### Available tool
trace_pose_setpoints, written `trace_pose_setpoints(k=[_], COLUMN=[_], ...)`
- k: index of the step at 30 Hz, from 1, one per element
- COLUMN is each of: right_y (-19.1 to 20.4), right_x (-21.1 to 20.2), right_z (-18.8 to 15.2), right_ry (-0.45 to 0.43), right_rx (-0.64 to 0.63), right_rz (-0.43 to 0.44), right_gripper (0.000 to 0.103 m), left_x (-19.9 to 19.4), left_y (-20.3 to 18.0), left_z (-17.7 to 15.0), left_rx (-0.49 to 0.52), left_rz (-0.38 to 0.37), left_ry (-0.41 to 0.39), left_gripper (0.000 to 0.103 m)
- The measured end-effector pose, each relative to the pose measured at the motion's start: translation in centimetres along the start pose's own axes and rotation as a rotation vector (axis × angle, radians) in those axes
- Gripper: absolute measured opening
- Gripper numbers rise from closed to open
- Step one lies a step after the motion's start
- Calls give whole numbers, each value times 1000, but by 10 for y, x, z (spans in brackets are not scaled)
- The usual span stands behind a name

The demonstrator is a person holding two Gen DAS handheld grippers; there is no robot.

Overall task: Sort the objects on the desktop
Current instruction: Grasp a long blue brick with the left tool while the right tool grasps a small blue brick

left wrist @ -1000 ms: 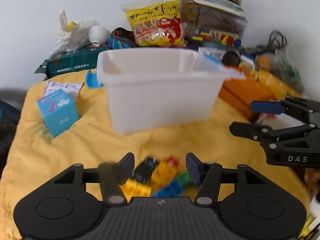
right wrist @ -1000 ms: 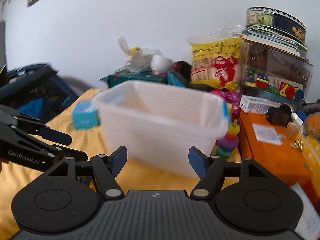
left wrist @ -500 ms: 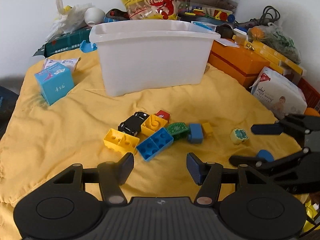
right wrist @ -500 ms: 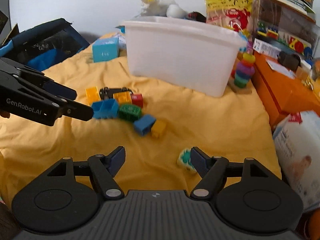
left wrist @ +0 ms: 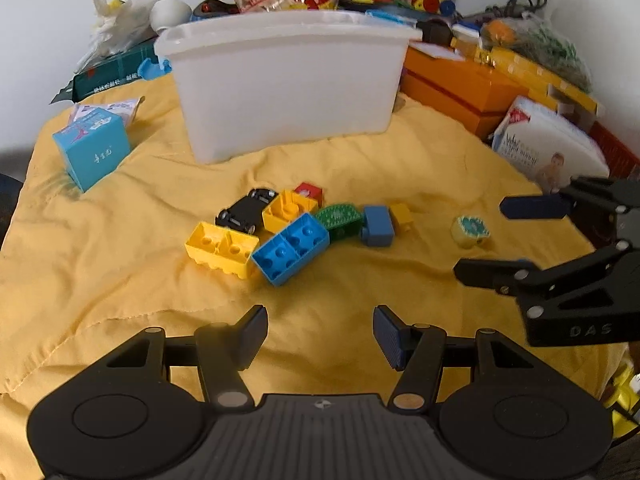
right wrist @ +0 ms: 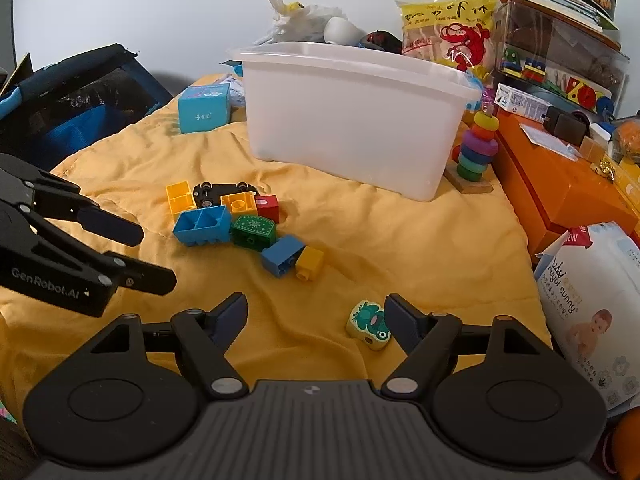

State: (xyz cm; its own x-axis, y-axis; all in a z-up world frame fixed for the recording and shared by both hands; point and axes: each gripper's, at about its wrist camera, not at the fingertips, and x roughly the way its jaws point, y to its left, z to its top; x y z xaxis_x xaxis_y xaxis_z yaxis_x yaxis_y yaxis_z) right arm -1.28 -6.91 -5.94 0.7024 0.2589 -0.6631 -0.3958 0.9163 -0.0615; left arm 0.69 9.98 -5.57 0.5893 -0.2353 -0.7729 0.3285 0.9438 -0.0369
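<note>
A cluster of toy bricks lies on the yellow cloth (left wrist: 120, 280): a yellow brick (left wrist: 220, 248), a blue brick (left wrist: 292, 252), a black toy car (left wrist: 246, 212), and green, red and small blue pieces. Behind them stands a white bin (left wrist: 288, 88). My left gripper (left wrist: 320, 324) hovers open short of the cluster with nothing between its fingers. My right gripper (right wrist: 316, 312) is low over the cloth and its jaws are opening. A frog block (right wrist: 368, 324) lies between them beside the right finger, unpinched. Each gripper shows in the other's view: right gripper (left wrist: 492, 240), left gripper (right wrist: 150, 258).
A light blue carton (left wrist: 94, 152) sits left of the bin. An orange box (left wrist: 460, 88) and a wipes pack (left wrist: 552, 148) line the right edge. A ring stacker (right wrist: 476, 152) stands by the bin's right corner. A dark blue bag (right wrist: 80, 104) is at far left.
Both grippers have drawn back from the white bin, sunk and tilted down toward the cloth. The bricks and frog block have come into view. The right jaws have widened a little.
</note>
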Motion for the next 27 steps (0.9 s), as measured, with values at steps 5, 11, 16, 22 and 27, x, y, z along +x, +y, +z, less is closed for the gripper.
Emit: trace_pose_setpoints(k=[5, 11, 16, 22, 27], right_y=[-1, 10, 18, 36, 35], right_x=[3, 7, 19, 55, 74], right_z=[-5, -4, 14, 32, 34], right_ry=[32, 44, 10, 55, 61], right_rx=[17, -56, -120, -192, -222], right_rz=[23, 44, 68, 69, -3], right_gripper=[77, 56, 44, 40, 35], left_x=[11, 8, -3, -7, 4], left_y=[7, 16, 14, 18, 7], left_z=[-7, -7, 6, 22, 30], left_rx=[-86, -105, 8, 69, 160], left_rz=[-39, -55, 11, 21, -5], left_ry=[34, -5, -66, -98, -81], left_gripper=[62, 57, 57, 57, 57])
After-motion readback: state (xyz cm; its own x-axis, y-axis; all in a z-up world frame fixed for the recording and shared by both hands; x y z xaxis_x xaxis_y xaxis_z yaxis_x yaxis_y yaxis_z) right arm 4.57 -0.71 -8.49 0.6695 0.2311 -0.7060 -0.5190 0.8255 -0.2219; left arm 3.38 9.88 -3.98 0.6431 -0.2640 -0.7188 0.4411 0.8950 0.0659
